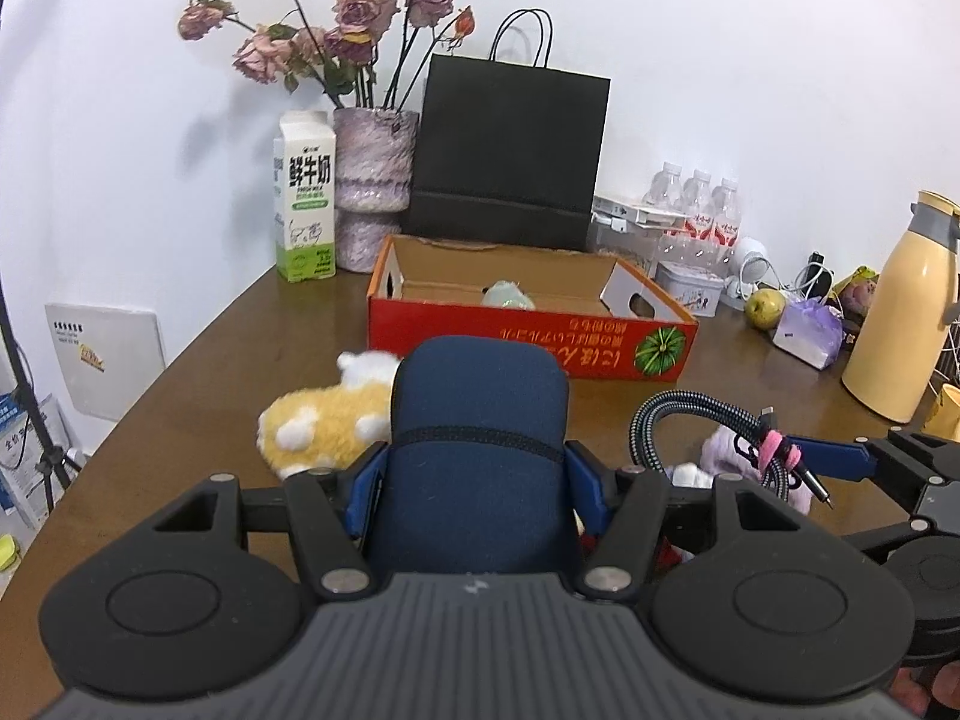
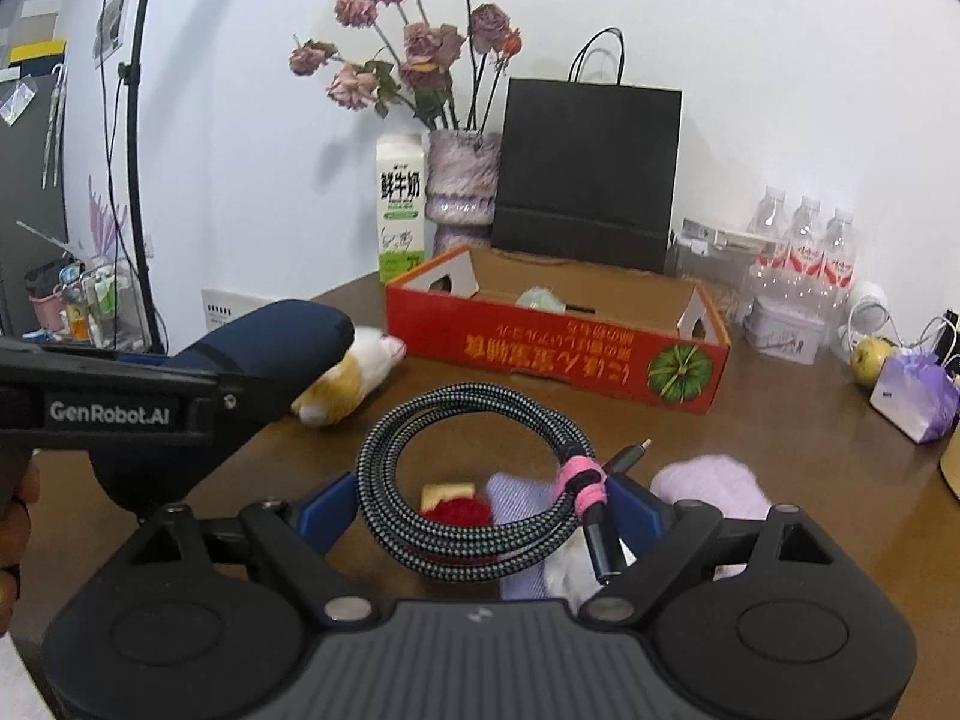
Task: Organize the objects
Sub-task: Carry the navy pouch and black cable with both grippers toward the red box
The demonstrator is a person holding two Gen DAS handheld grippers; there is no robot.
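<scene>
My left gripper (image 1: 477,480) is shut on a navy blue padded pouch (image 1: 477,420), held above the brown table; it also shows in the right wrist view (image 2: 264,342). My right gripper (image 2: 480,516) is shut on a coiled braided cable (image 2: 474,480) with a pink tie, also seen in the left wrist view (image 1: 696,420). An open red cardboard box (image 1: 528,342) lies ahead with a pale green item (image 1: 509,295) inside. A yellow-white plush toy (image 1: 324,414) lies left of the box. A lilac plush (image 2: 714,480) and a red-yellow item (image 2: 450,501) lie under the cable.
At the back stand a milk carton (image 1: 304,198), a vase of dried roses (image 1: 372,180) and a black paper bag (image 1: 510,150). To the right are water bottles (image 1: 699,204), a tin (image 1: 690,288), an apple (image 1: 765,307), a purple packet (image 1: 807,333) and a yellow thermos (image 1: 900,312).
</scene>
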